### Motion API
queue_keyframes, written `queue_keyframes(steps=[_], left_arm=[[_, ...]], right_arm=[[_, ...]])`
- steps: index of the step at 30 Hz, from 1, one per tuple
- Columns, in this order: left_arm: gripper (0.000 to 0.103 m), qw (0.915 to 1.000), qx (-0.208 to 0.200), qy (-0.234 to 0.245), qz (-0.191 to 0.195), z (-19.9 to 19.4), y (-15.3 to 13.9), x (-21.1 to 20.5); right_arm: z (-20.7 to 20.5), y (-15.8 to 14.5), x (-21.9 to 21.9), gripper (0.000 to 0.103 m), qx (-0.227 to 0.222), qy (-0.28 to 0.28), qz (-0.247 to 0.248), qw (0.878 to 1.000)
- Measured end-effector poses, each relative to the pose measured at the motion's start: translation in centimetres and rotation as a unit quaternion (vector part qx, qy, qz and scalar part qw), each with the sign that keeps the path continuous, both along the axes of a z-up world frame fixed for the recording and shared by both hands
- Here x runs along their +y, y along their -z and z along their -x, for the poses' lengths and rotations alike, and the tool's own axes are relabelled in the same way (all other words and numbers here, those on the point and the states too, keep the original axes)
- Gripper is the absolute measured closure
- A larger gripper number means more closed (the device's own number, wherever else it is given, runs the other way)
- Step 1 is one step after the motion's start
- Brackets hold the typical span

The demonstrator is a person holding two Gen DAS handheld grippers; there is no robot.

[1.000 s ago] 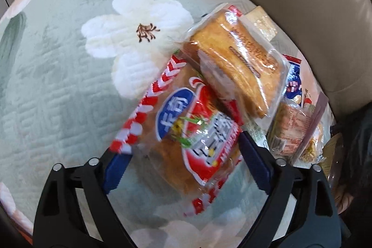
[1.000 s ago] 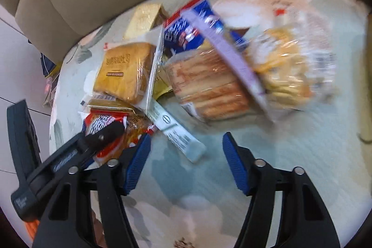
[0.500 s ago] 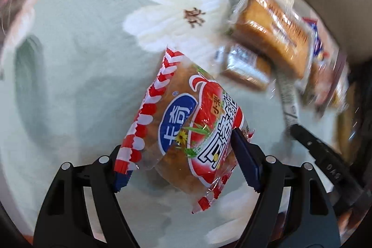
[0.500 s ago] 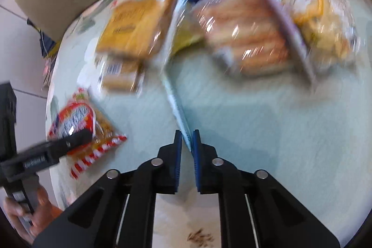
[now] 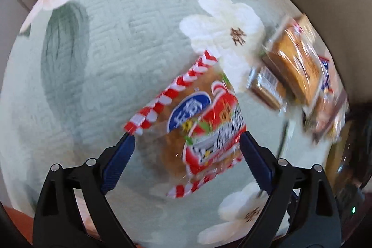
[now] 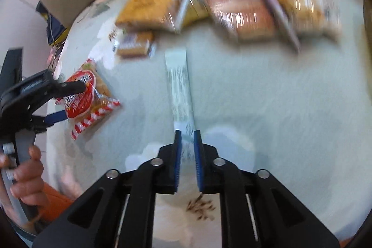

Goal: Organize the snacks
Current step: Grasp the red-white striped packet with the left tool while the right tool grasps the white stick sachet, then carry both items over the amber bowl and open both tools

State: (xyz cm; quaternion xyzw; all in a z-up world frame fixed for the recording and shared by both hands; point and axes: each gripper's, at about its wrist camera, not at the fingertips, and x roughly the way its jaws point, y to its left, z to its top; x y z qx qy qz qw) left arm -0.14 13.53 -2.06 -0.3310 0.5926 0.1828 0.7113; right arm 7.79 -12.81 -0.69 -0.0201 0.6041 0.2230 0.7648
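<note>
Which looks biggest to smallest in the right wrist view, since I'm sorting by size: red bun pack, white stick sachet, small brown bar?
1. Red bun pack.
2. White stick sachet, though it is nearest the camera and blurred, so this is unsure.
3. Small brown bar.

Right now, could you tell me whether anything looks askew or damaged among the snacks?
Nothing looks damaged or spilled. The remaining snacks lie overlapping in an untidy pile by the sofa back; the red bun packet and long white sachet are each held in a claw.

Red-and-white bread packet, tilted, gripped at both sides. Long pale sachet, pinched at near end. Remaining wrapped snacks piled beyond, blurred.
</note>
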Motion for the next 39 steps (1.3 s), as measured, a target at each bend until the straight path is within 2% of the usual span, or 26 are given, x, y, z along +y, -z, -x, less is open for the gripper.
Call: queue_keyframes(steps=[3,6,8,11,12,14,16,18,19,22,23,25,26,28,31,34,37,39], left_arm=[[0.011,0.9996,0.001,0.014,-0.026,-1.9,0.4,-0.6],[0.012,0.9949,-0.004,0.07,-0.072,-5.1,0.4,-1.9],[0.012,0.9853,-0.015,0.13,-0.11,-6.2,0.5,-3.6],[0.011,0.9696,-0.023,0.181,-0.163,-5.9,0.4,-5.3],[0.011,0.9692,-0.026,0.184,-0.161,-5.5,0.3,-5.4],[0.011,0.9736,-0.033,0.175,-0.143,-5.0,0.3,-5.0],[0.009,0.9793,-0.041,0.155,-0.123,-6.7,0.4,-3.8],[0.007,0.9799,-0.043,0.151,-0.123,-6.8,1.3,-3.7],[0.007,0.9783,-0.039,0.153,-0.134,-6.9,1.5,-3.8],[0.011,0.9733,-0.021,0.157,-0.166,-7.7,3.6,-3.9],[0.013,0.9716,-0.022,0.158,-0.175,-7.5,3.7,-4.0],[0.025,0.9712,-0.032,0.159,-0.174,-7.0,3.1,-3.6],[0.026,0.9721,-0.037,0.159,-0.169,-6.6,2.8,-3.6],[0.027,0.9745,-0.054,0.158,-0.15,-5.9,1.7,-3.0],[0.027,0.9747,-0.102,0.158,-0.12,-4.8,-0.6,-3.6],[0.027,0.9667,-0.145,0.179,-0.111,-4.0,-3.7,-5.2],[0.027,0.9559,-0.182,0.209,-0.098,-4.9,-5.5,-8.2],[0.027,0.9499,-0.198,0.223,-0.092,-5.6,-6.7,-11.8]], right_arm=[[-0.8,0.9,-1.5,0.082,0.027,0.012,-0.026,0.999],[-1.9,2.1,-2.2,0.082,0.062,0.028,-0.061,0.996],[-2.2,2.6,-1.7,0.081,0.065,0.028,-0.066,0.995],[-2.2,2.9,0.0,0.072,0.05,0.008,-0.05,0.997],[-1.9,2.9,0.8,0.071,0.035,-0.003,-0.03,0.999],[-1.0,2.8,2.3,0.07,-0.004,-0.029,0.015,0.999],[0.2,2.8,3.7,0.072,-0.047,-0.059,0.067,0.995],[1.1,2.8,4.9,0.076,-0.08,-0.081,0.099,0.989],[1.3,2.8,5.2,0.083,-0.086,-0.089,0.103,0.987],[2.0,2.8,5.8,0.084,-0.101,-0.103,0.117,0.983],[2.0,2.8,5.8,0.084,-0.093,-0.101,0.11,0.984],[1.8,2.2,4.8,0.084,-0.062,-0.092,0.074,0.991],[1.6,1.3,4.0,0.084,-0.044,-0.081,0.04,0.995],[1.5,-0.6,2.6,0.084,-0.038,-0.064,0.01,0.997],[1.1,-3.6,-0.1,0.084,-0.048,-0.029,-0.01,0.998],[0.2,-7.7,-4.2,0.084,-0.076,0.024,-0.056,0.995],[-0.9,-11.6,-8.9,0.084,-0.114,0.081,-0.071,0.988],[-1.7,-13.9,-12.7,0.084,-0.13,0.116,-0.082,0.981]])
